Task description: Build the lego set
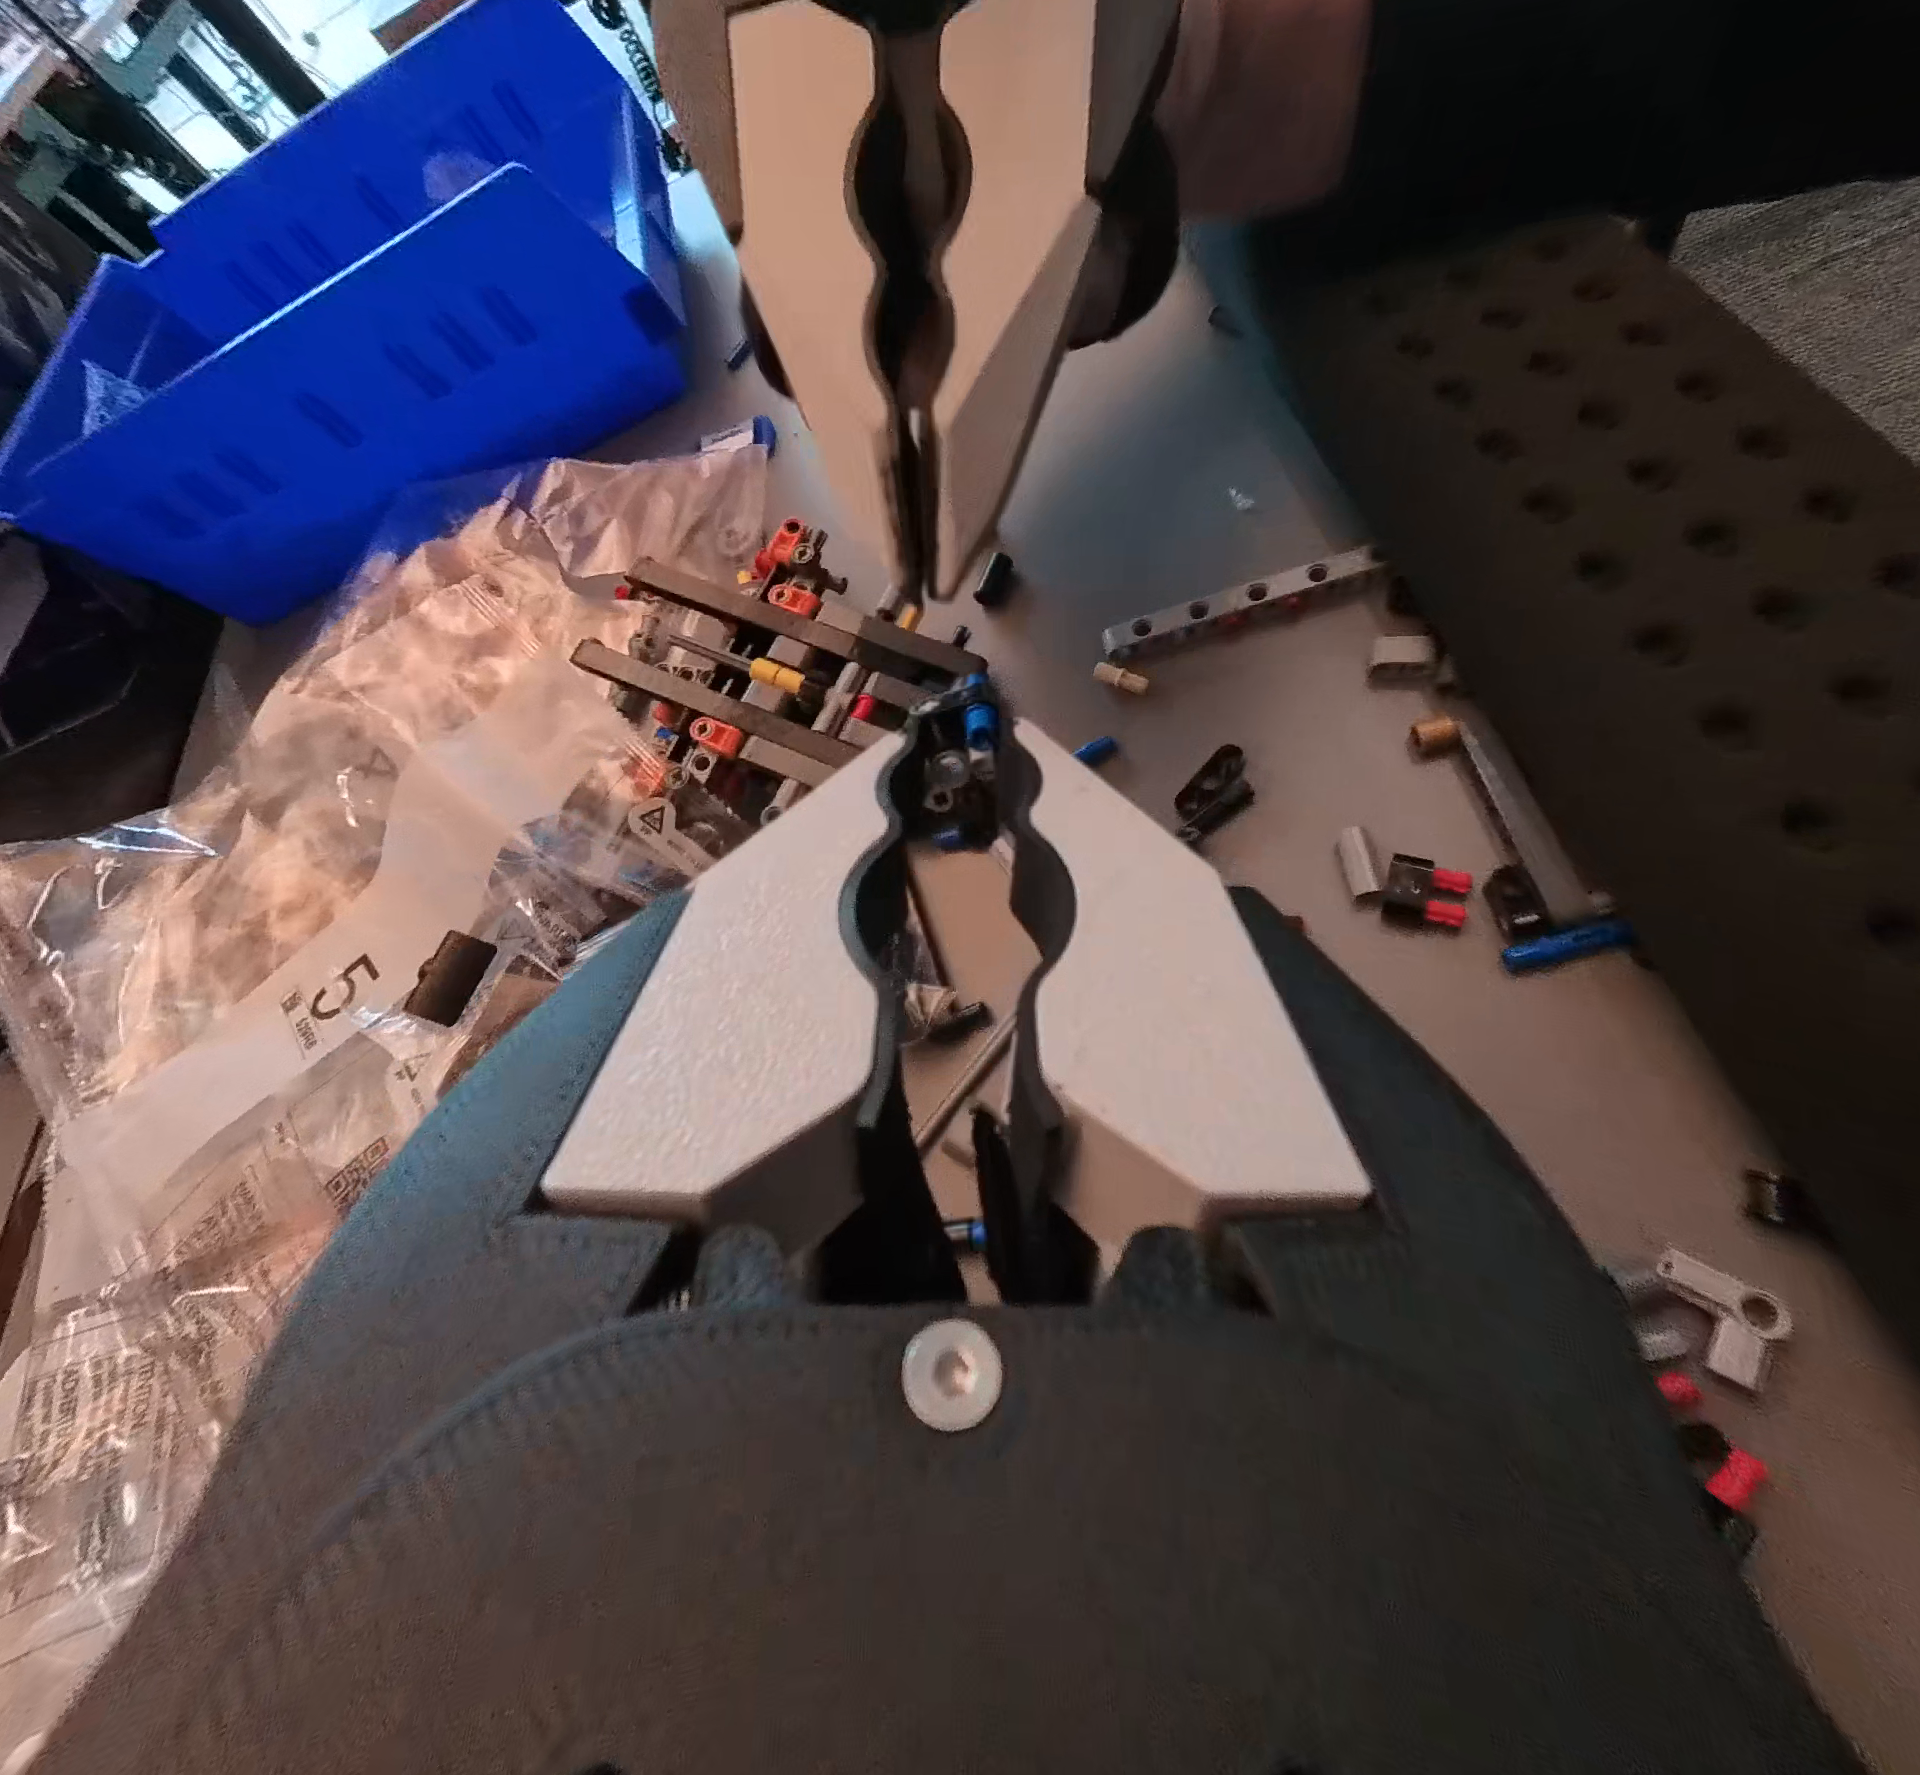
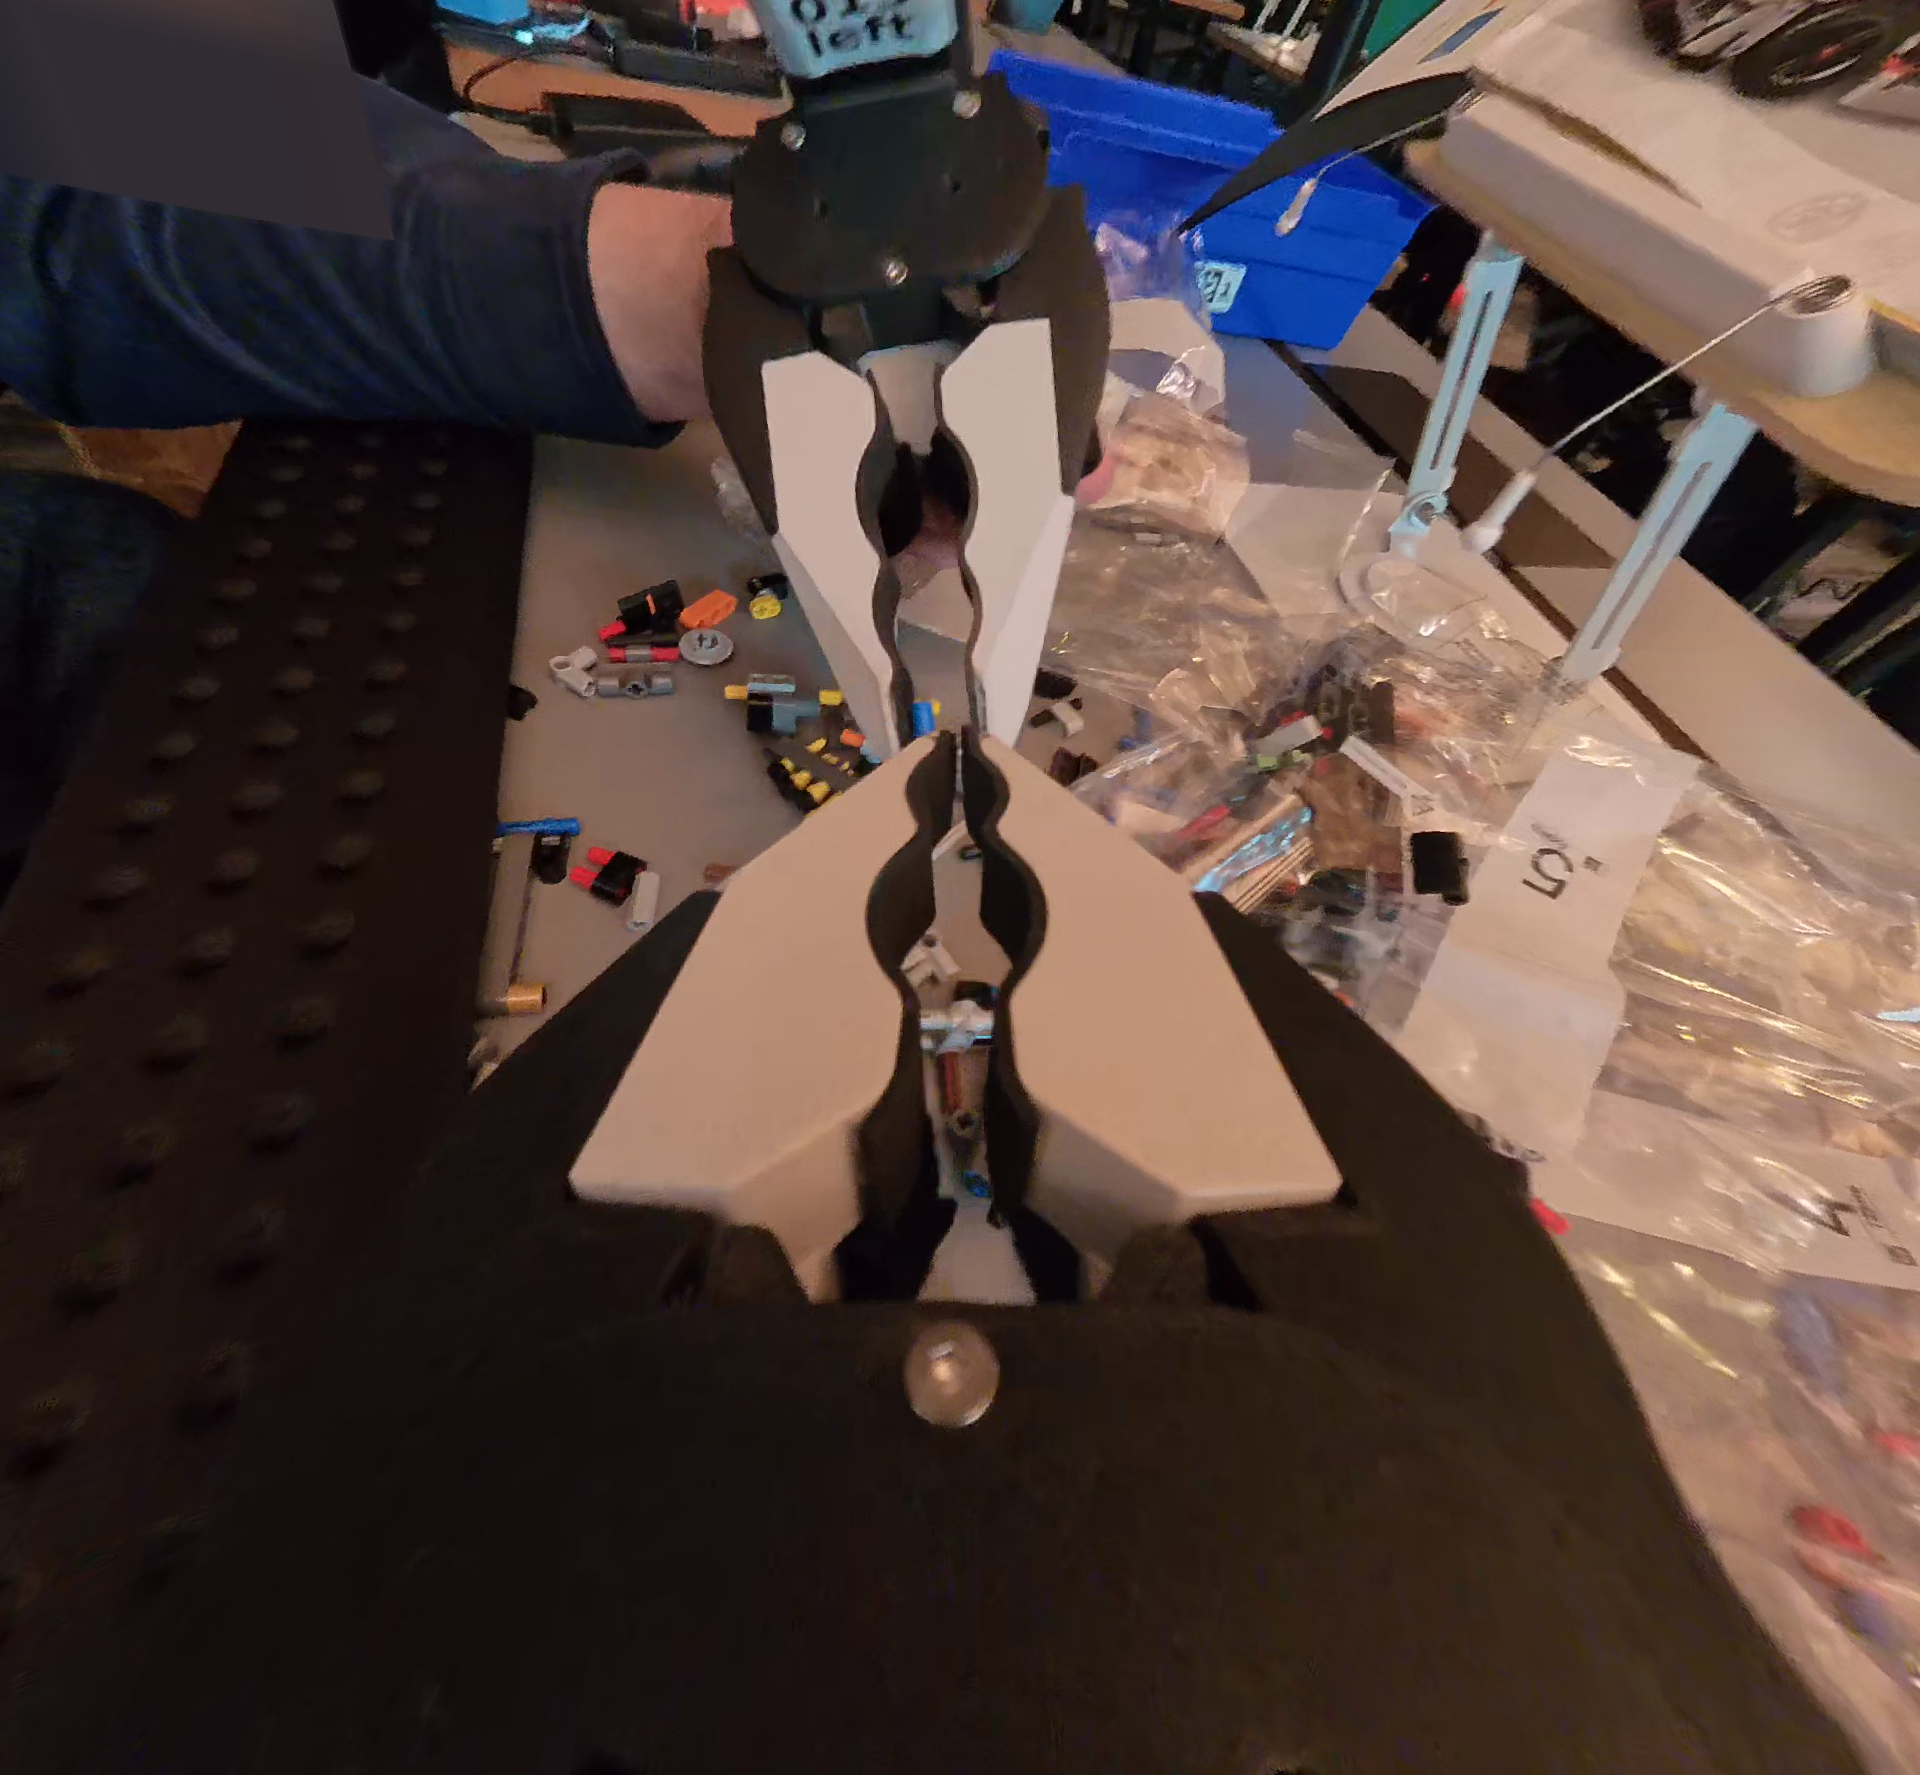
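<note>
The left hand-held gripper (image 1: 951, 769) is clamping the near corner of the black lego frame (image 1: 748, 676) lying on the bench (image 1: 1299, 582); just beyond, the right hand-held gripper (image 1: 920, 582) is pinching a thin pin, pointing down at the frame's far edge.

Lego assembly (image 1: 769, 686) on table (image 1: 1195, 499); bags (image 1: 312, 790) left, loose pieces (image 1: 1423, 894) right, bins (image 1: 364, 291) behind.

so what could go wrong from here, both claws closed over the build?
1. The right claw pinches a thin pale piece only at its tips; it may slip or twist out.
2. The left claw grips just one end of the chassis assembly, so pushing could lever it.
3. Loose pins nearby could get knocked.
</note>
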Tool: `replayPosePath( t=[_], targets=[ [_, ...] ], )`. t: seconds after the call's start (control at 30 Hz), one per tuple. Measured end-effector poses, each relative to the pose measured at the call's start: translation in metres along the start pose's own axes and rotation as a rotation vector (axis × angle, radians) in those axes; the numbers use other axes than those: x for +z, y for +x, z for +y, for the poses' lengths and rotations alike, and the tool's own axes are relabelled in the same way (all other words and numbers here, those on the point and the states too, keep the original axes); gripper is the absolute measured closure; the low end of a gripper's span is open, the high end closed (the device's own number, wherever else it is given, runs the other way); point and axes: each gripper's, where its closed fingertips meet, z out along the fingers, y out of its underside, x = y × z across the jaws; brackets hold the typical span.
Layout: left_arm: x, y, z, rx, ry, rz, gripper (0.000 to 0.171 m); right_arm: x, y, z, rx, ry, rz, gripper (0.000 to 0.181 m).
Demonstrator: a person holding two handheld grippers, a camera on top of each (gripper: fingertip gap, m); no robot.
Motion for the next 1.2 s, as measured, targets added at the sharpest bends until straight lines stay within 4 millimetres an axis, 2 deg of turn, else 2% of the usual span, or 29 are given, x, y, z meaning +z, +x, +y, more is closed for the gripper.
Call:
replayPosePath(
  t=[0.27,0.43,0.6,0.83,1.2],
  targets=[
    [0.01,0.008,0.01,0.031,-0.072,0.031,0.16,0.014,-0.007,0.02,-0.061,-0.126,-0.01,0.181],
    [0.01,0.011,0.01,0.028,-0.083,0.046,0.161,0.012,-0.008,0.009,-0.065,-0.072,-0.004,0.181],
    [0.013,0.017,0.017,0.042,-0.132,0.074,0.16,0.023,-0.015,0.026,-0.105,-0.168,-0.027,0.181],
    [0.016,0.027,0.028,0.047,-0.196,0.123,0.164,0.024,-0.021,0.042,-0.13,-0.264,-0.058,0.181],
    [0.018,0.048,0.034,0.028,-0.247,0.229,0.164,0.027,-0.041,0.052,-0.117,-0.318,-0.165,0.181]
  ],
)
